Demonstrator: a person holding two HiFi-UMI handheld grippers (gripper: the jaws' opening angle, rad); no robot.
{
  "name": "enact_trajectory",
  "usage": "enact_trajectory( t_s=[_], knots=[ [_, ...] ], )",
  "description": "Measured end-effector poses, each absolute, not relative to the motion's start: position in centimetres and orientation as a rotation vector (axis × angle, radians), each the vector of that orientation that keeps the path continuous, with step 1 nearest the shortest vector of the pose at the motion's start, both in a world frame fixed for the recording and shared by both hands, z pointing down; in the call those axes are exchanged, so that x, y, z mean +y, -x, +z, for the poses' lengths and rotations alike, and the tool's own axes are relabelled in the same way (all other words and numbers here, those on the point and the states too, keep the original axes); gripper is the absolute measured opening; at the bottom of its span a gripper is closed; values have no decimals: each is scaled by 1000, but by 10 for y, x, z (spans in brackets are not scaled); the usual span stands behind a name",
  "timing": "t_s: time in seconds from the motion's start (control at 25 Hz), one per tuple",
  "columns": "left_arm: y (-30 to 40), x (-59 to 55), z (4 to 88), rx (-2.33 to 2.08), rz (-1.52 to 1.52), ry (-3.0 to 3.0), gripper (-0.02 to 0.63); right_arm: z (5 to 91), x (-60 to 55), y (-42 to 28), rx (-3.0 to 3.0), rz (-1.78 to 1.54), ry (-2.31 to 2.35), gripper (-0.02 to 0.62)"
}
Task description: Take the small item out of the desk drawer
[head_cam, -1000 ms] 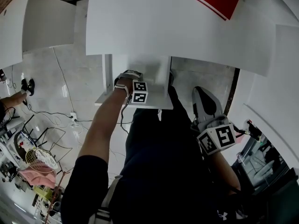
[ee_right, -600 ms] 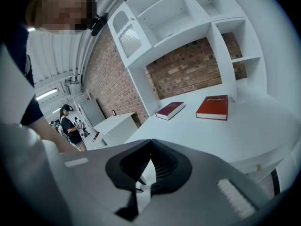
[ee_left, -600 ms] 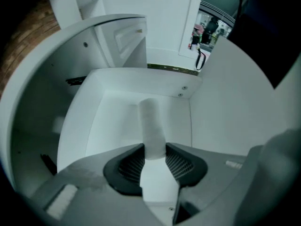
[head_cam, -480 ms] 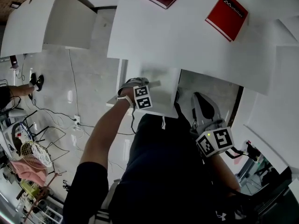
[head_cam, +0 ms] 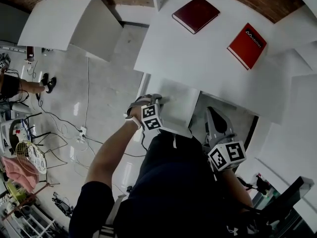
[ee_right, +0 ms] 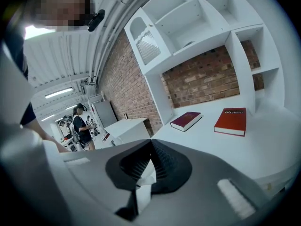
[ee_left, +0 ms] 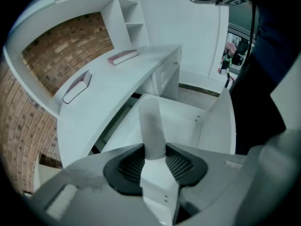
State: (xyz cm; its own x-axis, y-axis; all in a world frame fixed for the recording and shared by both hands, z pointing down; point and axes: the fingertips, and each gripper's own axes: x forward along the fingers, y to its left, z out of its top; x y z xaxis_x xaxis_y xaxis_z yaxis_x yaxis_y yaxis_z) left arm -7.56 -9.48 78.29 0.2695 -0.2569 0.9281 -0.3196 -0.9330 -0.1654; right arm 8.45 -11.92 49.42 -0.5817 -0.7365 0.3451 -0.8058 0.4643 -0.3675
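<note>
A small white cylinder-shaped item (ee_left: 151,121) stands upright between my left gripper's (ee_left: 154,150) dark ribbed pads, which are shut on it. Behind it lies the open white desk drawer (ee_left: 197,126), pulled out from under the white desk (ee_left: 117,86). In the head view my left gripper (head_cam: 154,101) is over the front left part of the drawer (head_cam: 181,110). My right gripper (head_cam: 213,114) hangs low at the drawer's right, by the person's hip. In its own view the right gripper (ee_right: 150,145) has its jaws meeting at the tips, holding nothing.
A dark red book (head_cam: 196,14) and a red book (head_cam: 247,38) lie on the desk top (head_cam: 198,63). White shelves (ee_right: 197,22) rise against a brick wall behind. Another person (head_cam: 15,83) stands far left, with cables and a fan (head_cam: 29,155) on the floor.
The head view has swung up, so more of the desk top and both books show. My left gripper stays over the drawer's front; the right one stays low at the side.
</note>
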Motion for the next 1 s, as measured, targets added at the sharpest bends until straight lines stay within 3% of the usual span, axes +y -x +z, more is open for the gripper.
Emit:
enact_trajectory(
  t_s=[0.6, 1.0],
  knots=[
    [96, -118, 658, -1077, 1252, -2404, 143, 452, -117, -66, -2676, 640, -1311, 3],
    [105, -144, 646, -1219, 1067, -2282, 143, 430, -123, -69, -2724, 569, -1339, 3]
  ],
)
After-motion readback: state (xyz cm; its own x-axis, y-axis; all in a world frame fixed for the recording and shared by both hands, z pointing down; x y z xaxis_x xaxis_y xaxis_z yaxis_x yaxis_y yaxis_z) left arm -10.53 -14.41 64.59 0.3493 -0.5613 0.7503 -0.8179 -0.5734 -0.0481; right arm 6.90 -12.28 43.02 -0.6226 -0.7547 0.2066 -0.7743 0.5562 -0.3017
